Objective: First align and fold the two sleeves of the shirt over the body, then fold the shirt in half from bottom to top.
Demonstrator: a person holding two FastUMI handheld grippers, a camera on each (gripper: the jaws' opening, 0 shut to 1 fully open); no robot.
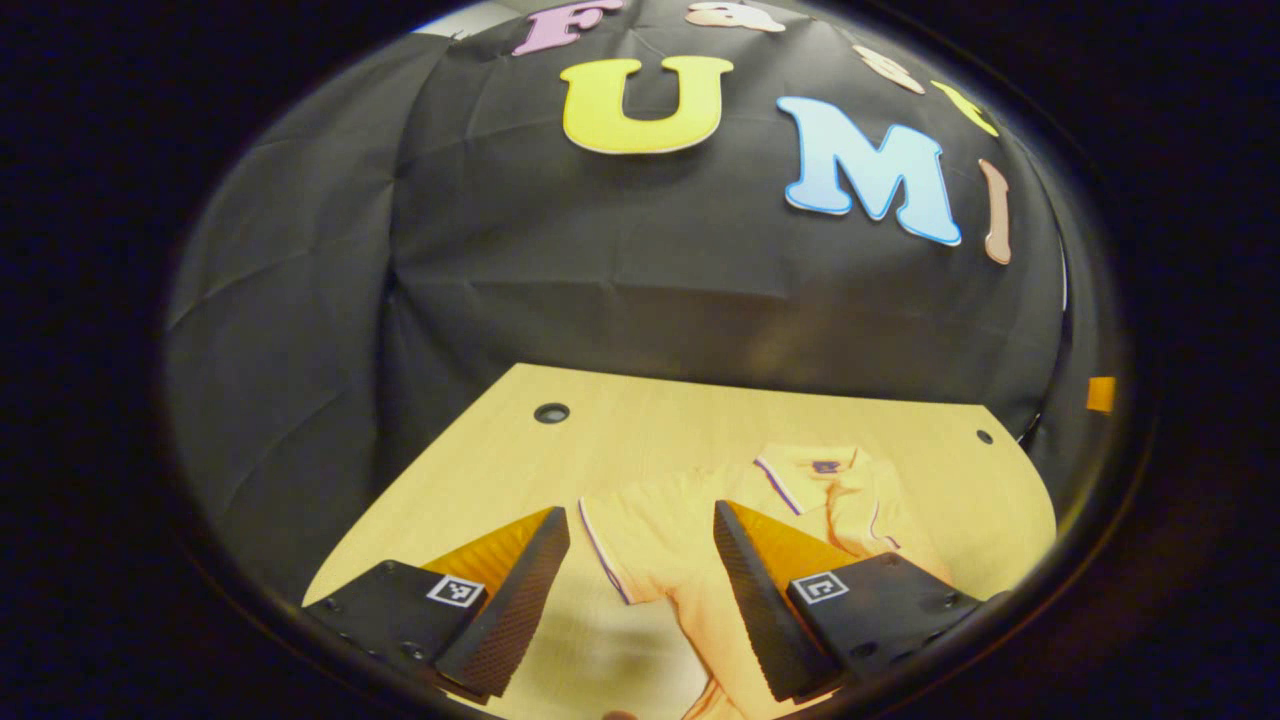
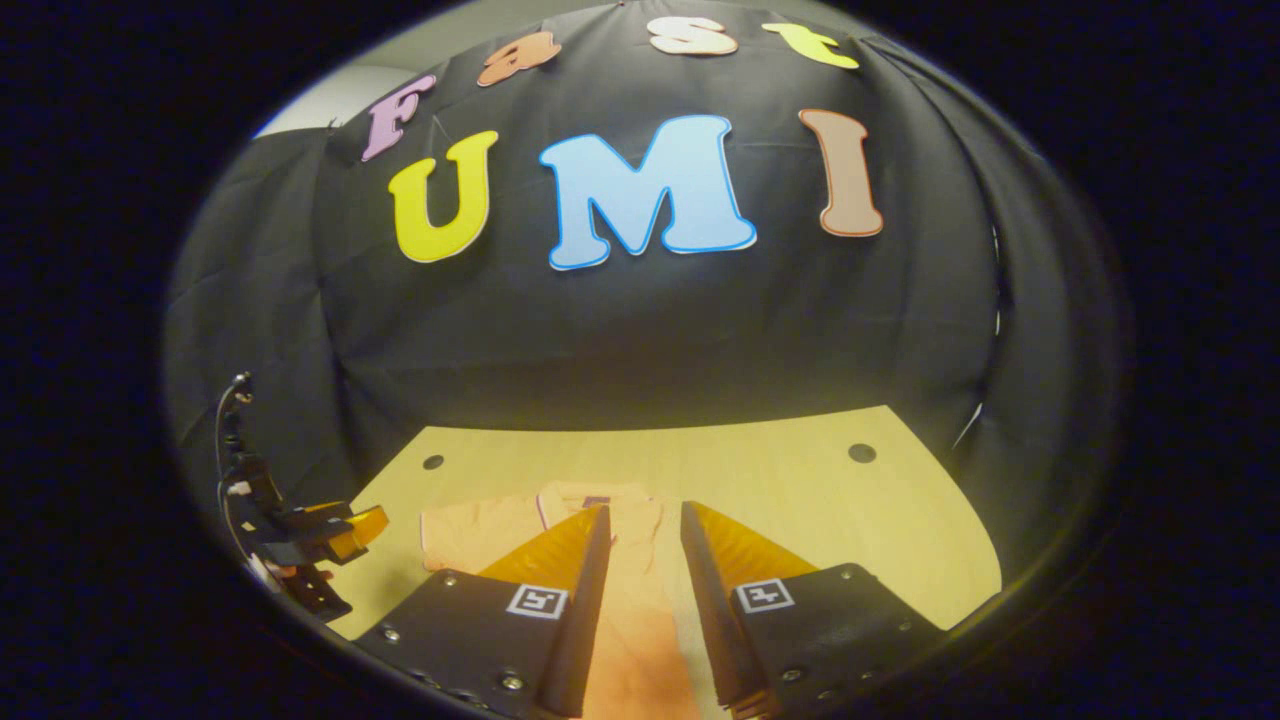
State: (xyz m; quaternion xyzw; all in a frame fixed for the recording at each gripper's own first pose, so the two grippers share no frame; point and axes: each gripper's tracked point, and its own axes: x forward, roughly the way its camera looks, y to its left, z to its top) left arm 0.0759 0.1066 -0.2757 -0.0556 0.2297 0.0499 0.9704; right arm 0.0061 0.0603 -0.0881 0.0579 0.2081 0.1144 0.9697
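Shirt (image 1: 660, 540) flat on table (image 1: 480, 470), left gripper (image 1: 640, 590) jaws apart above sleeve

Both views are rather dim, with a warm yellow tint. The light falls mostly on the desk (image 1: 640, 420), which is the brightest area, while the black cloth wall (image 1: 500, 260) behind stays dark and shows only soft folds. The fisheye lens bends straight lines strongly: the desk edges curve, and things near the rim look stretched and less sharp. In the right gripper view the shirt (image 2: 640, 620) looks soft and shaded low in the picture. No hard glare is visible.
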